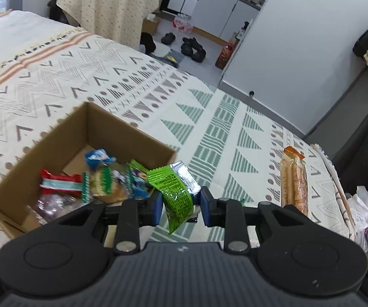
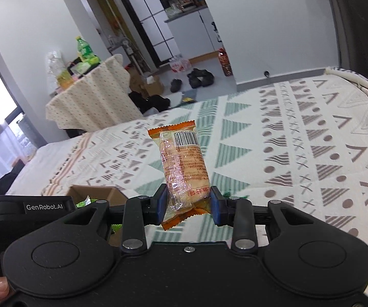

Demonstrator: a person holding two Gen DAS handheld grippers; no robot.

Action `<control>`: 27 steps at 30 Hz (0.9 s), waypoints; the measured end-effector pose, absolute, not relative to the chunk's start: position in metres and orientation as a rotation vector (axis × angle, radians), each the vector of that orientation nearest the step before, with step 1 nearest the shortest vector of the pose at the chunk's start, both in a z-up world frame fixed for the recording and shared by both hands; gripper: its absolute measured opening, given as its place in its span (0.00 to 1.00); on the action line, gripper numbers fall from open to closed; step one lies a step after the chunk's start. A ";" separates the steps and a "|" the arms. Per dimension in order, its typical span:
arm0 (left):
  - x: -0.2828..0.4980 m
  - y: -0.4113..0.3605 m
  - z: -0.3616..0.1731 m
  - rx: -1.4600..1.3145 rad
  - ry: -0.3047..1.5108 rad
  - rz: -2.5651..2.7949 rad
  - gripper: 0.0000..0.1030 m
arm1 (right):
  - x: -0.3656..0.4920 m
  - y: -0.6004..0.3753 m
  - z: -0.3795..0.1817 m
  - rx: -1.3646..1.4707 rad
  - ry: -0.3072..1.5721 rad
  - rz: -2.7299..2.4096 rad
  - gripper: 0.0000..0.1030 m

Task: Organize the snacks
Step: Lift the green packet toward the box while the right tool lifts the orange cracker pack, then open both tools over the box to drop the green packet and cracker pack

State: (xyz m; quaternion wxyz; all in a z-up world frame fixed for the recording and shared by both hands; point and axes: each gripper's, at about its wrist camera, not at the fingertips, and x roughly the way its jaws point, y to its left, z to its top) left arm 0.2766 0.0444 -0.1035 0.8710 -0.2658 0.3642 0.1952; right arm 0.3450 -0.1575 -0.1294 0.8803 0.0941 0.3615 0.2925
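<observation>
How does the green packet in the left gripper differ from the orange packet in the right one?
The green packet is opaque, printed green with a silver side; the orange packet is mostly clear, showing pale pastry, with orange ends. The green packet hangs right beside the cardboard box of snacks; the orange packet is held above the patterned bedspread. Both are sealed and pinched between blue pads.

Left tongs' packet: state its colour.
Bright green packet with a silver back, best in the left wrist view.

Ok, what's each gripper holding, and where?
Left gripper: green snack packet, pinched near its lower end. Right gripper: orange snack packet, pinched near its bottom.
</observation>
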 end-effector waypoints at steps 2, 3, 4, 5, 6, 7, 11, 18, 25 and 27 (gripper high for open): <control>0.270 0.050 -0.098 -0.557 0.748 0.420 0.28 | 0.340 -0.152 -0.126 0.194 0.746 0.624 0.32; 0.266 0.053 -0.095 -0.558 0.741 0.427 0.28 | 0.338 -0.150 -0.125 0.193 0.743 0.633 0.32; 0.263 0.056 -0.093 -0.559 0.735 0.433 0.28 | 0.335 -0.147 -0.123 0.191 0.740 0.640 0.32; 0.260 0.059 -0.090 -0.559 0.729 0.439 0.28 | 0.333 -0.144 -0.122 0.189 0.737 0.649 0.32; 0.257 0.063 -0.087 -0.559 0.724 0.444 0.28 | 0.331 -0.141 -0.121 0.188 0.736 0.657 0.32; 0.254 0.066 -0.085 -0.560 0.717 0.452 0.28 | 0.329 -0.138 -0.120 0.188 0.734 0.666 0.32; 0.241 0.083 -0.078 -0.574 0.697 0.484 0.28 | 0.320 -0.126 -0.114 0.180 0.723 0.695 0.32; 0.225 0.109 -0.075 -0.596 0.685 0.520 0.28 | 0.306 -0.105 -0.110 0.166 0.717 0.738 0.32; 0.218 0.129 -0.084 -0.625 0.695 0.537 0.28 | 0.297 -0.087 -0.113 0.140 0.731 0.761 0.32; 0.217 0.134 -0.088 -0.636 0.702 0.541 0.28 | 0.294 -0.081 -0.114 0.134 0.733 0.766 0.32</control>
